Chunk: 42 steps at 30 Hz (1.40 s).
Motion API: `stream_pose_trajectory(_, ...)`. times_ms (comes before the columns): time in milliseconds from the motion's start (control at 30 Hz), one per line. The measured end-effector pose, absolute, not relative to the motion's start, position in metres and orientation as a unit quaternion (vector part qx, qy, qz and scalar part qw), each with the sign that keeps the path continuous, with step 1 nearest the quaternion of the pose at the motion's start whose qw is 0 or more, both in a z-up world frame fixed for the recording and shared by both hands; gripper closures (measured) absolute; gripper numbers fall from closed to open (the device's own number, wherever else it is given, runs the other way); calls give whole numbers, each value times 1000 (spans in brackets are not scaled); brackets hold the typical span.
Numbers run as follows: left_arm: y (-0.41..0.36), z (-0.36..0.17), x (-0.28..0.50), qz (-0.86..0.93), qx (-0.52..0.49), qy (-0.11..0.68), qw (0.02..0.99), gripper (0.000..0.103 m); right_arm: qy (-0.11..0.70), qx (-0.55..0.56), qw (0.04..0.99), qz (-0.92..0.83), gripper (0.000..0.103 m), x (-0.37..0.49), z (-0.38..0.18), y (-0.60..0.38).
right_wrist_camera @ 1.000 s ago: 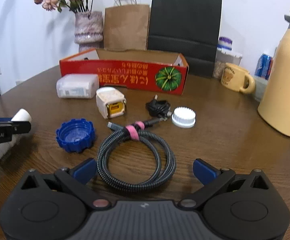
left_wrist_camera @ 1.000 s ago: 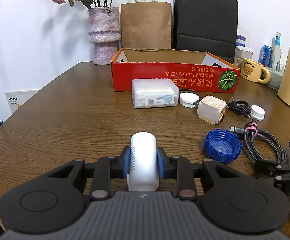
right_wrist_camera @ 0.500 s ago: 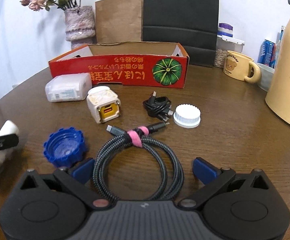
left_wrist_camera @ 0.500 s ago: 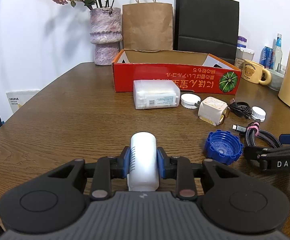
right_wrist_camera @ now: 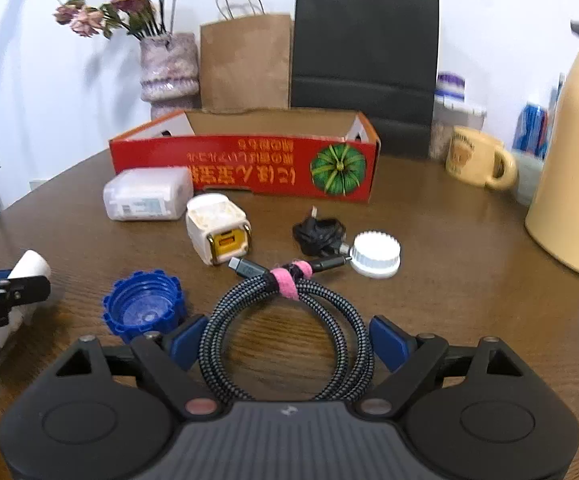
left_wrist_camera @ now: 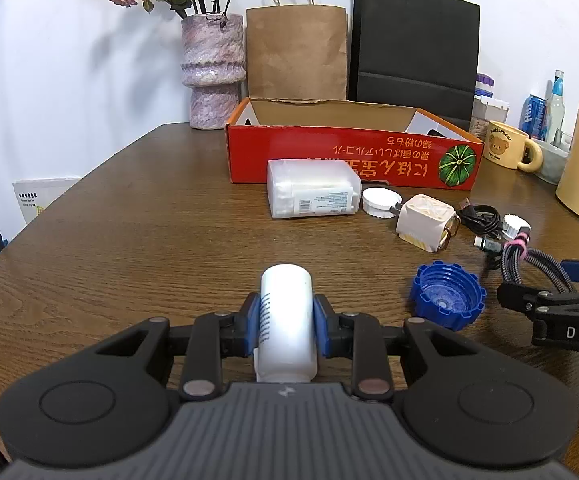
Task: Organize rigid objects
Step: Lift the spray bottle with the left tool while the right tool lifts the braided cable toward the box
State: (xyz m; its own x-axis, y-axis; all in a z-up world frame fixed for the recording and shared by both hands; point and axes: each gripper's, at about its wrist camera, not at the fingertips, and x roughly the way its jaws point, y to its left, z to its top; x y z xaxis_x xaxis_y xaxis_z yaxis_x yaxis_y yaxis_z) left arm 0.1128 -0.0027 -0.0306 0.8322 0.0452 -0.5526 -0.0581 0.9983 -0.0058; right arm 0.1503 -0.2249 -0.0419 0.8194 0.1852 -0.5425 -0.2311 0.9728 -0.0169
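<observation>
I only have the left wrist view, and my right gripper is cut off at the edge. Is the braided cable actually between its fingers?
Observer: Yes. The braided cable has its coil between the fingers of the right gripper. The jaws are closing, the pads are close beside the coil, and no squeeze shows yet.
Operator: Which way does the charger's port face?
Observer: The white charger has its yellow port face turned toward the right gripper.
Operator: Is the small white cap clear of the cable?
Observer: No. The small white cap sits against a plug tip.
</observation>
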Motion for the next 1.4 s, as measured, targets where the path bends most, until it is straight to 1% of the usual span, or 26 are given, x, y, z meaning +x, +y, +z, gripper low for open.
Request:
stream_pose_trajectory(333, -2, -24, 111, 26, -17, 286, 958, 75, 235, -51, 965, 106, 17, 135, -28, -223)
stream_pose_trajectory(633, -2, -3, 109, 15, -23, 269, 963, 75, 204, -43, 972, 111, 17, 128, -9, -223)
stream_pose_trajectory(967, -5, 22, 117, 7, -23, 243, 970, 75, 182, -37, 976, 113, 17, 134, 9, -221)
stream_pose_trajectory(1400, -4, 45, 142, 2, -35, 230, 973, 75, 165, -31, 979, 114, 17, 154, 26, -216)
